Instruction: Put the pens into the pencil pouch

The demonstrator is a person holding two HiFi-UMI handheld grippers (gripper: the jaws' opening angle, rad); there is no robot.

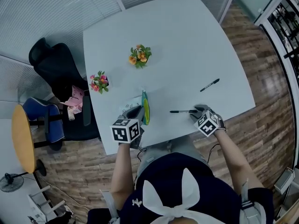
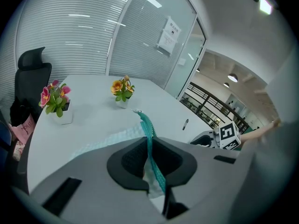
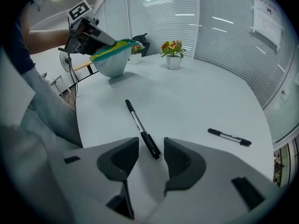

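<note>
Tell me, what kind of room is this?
Probably an office meeting room: a large white table, a black office chair beside it, and glass partitions with blinds around it.

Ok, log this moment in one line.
left gripper: shut on pencil pouch | right gripper: open around near pen | far pen: on table

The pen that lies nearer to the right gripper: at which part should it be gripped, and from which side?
Grip the near pen at its thick black end, coming from above with the right gripper. The pen lies flat on the table, and the open jaws stand either side of that end.
</note>
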